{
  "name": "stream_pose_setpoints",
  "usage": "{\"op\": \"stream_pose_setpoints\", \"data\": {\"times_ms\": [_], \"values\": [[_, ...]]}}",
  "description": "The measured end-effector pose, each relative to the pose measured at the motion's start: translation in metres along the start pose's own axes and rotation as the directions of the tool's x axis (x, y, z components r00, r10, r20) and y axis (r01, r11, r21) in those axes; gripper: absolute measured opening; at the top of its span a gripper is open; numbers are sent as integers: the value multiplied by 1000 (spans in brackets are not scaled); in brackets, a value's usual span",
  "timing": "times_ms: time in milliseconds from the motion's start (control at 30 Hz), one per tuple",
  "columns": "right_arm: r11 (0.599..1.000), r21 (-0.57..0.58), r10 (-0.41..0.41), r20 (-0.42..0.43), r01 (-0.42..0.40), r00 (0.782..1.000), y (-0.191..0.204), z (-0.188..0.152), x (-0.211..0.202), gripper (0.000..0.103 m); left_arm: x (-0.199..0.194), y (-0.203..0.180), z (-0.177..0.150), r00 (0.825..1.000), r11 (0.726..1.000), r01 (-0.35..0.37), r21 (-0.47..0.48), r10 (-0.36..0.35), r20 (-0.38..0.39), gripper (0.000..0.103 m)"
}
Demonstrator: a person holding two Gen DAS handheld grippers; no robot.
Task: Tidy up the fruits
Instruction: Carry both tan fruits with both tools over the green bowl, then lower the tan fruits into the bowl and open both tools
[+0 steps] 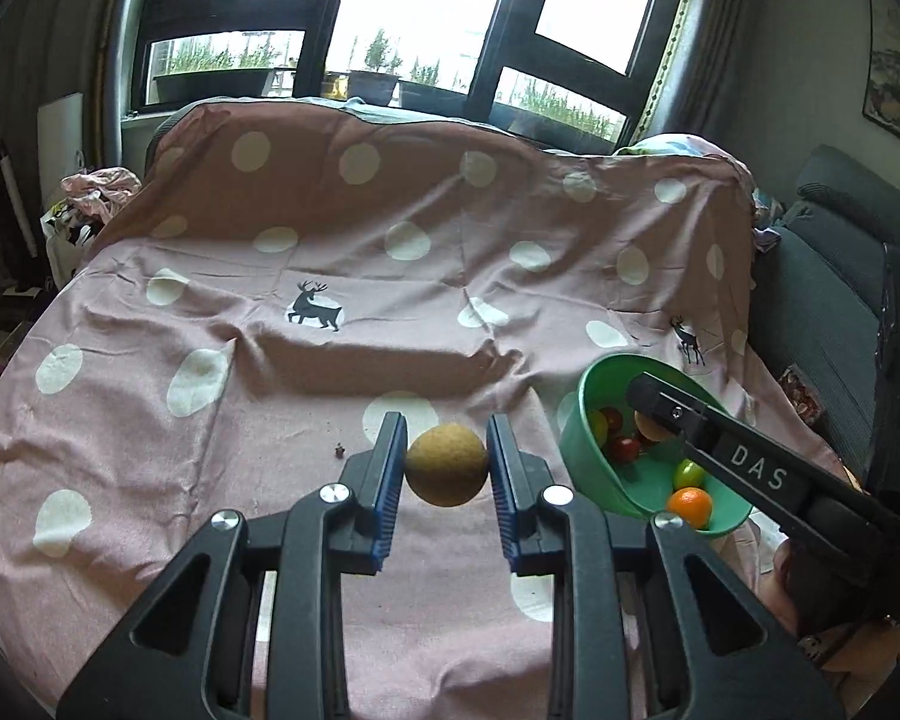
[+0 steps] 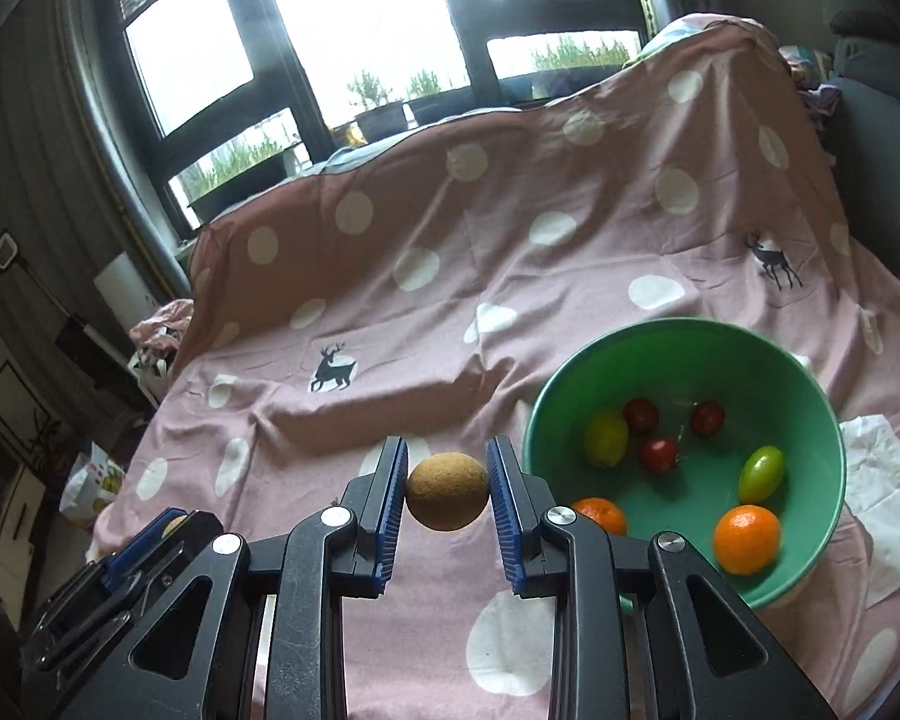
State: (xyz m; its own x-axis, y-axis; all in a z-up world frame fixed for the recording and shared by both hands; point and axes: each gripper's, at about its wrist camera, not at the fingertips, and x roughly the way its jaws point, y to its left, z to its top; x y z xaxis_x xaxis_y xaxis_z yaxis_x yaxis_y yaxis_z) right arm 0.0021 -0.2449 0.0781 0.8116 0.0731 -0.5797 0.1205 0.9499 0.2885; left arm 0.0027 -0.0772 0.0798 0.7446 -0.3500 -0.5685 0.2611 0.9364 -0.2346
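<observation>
My left gripper (image 1: 447, 462) is shut on a round tan fruit (image 1: 446, 465) and holds it above the pink spotted cloth (image 1: 270, 420). My right gripper (image 2: 447, 492) is shut on a second round tan fruit (image 2: 447, 491), just left of the green bowl (image 2: 810, 396). The bowl holds two oranges (image 2: 746, 539), a yellow lemon (image 2: 606, 437), a green fruit (image 2: 762, 473) and three small red fruits (image 2: 659, 455). In the left wrist view the bowl (image 1: 600, 384) is at the right, with the right gripper's arm (image 1: 750, 468) over it. The left gripper shows at the lower left of the right wrist view (image 2: 168, 531).
A white paper napkin (image 2: 888, 480) lies right of the bowl. The cloth rises over a hump at the back (image 1: 420, 180), under a window. A grey sofa (image 1: 840, 276) is at the right, bags and clutter (image 1: 90, 204) at the left.
</observation>
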Motion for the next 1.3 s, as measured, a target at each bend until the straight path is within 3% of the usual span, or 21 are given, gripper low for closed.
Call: {"op": "stream_pose_setpoints", "data": {"times_ms": [333,533,800,1300], "values": [[990,121,-81,44,75,996,-62,11,-16,29,37,-67,14,992,987,128,92,-126,-32,27],[976,187,-115,2,113,993,-92,11,-9,29,67,-101,14,956,953,279,117,-263,-133,27],[952,273,-128,-56,139,990,-122,6,0,29,103,-120,2,940,950,286,121,-254,-228,27],[930,326,-130,-138,169,982,-143,0,15,29,134,-137,-15,924,946,280,161,-221,-311,27]]}}
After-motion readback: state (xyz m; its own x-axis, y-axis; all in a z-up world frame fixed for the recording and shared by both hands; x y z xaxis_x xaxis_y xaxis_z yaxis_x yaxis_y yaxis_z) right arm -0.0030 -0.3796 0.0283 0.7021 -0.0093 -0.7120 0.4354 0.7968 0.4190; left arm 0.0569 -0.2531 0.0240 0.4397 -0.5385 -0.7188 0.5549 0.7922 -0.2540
